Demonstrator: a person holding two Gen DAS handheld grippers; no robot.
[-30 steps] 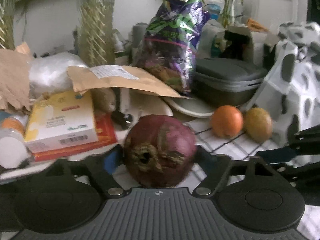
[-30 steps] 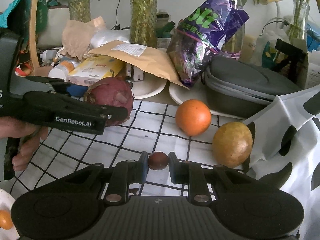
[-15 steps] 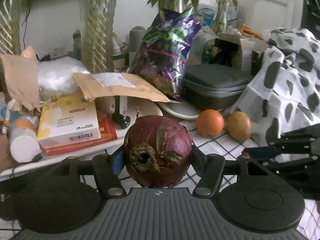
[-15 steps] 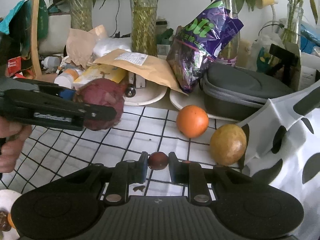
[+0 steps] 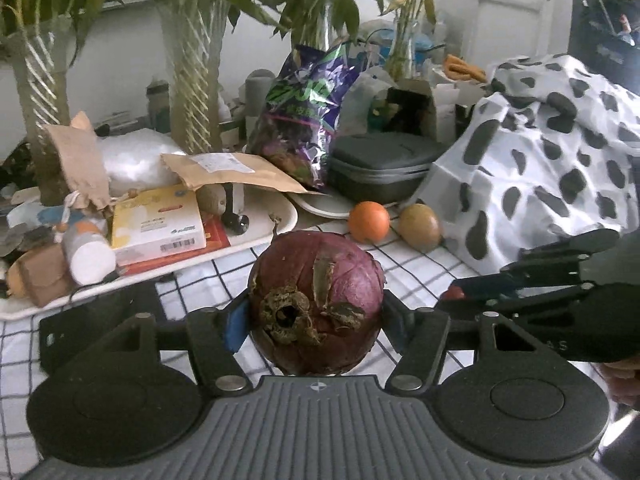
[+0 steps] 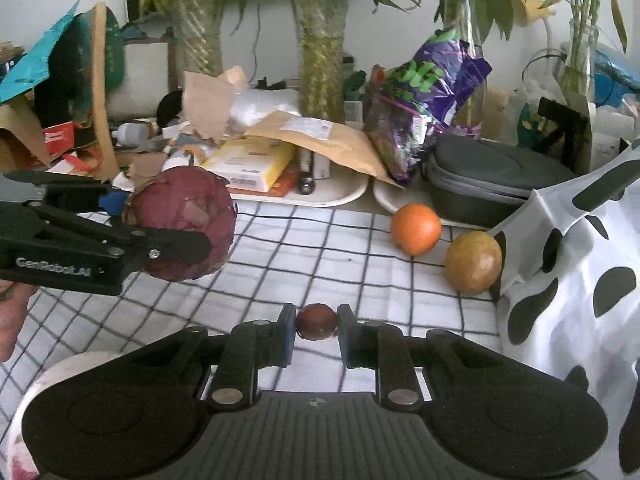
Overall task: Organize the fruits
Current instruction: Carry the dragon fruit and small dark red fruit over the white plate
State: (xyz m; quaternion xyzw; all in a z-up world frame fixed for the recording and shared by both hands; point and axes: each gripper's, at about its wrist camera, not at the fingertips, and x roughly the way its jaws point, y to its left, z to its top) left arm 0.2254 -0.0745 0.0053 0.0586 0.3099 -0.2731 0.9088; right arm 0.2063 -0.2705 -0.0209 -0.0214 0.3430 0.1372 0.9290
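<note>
- Left gripper (image 5: 316, 318) clamps a large purple-red fruit (image 5: 316, 304) between its blue pads, the fruit's dried, scarred end facing the camera; in the right wrist view the same gripper (image 6: 176, 236) holds the fruit (image 6: 184, 220) clear above the checked cloth (image 6: 320, 264), at the left of the scene.
- Right gripper (image 6: 316, 332) is clenched on a small dark-red fruit (image 6: 316, 321), pinched between its fingertips above the near part of the cloth; in the left wrist view that gripper (image 5: 454, 294) reaches in from the right, a red speck at its tip.
- An orange fruit (image 6: 416, 229) and a yellow-brown fruit (image 6: 473, 262) lie just beside each other on the cloth at the far right, the yellow-brown one against a white black-spotted fabric (image 6: 580, 280).
- Beyond the cloth, the far side of the surface is crowded: a yellow box (image 5: 156, 220) on a white tray (image 5: 280, 224), a brown padded envelope (image 5: 236, 172), a purple snack bag (image 5: 304, 120), a grey zip case (image 5: 380, 164) and glass vases of green stems (image 6: 320, 60).
- Part of a person's hand (image 6: 12, 312) shows at the left edge under the left gripper.
- A white plate's rim (image 6: 60, 368) shows at the near left corner.
</note>
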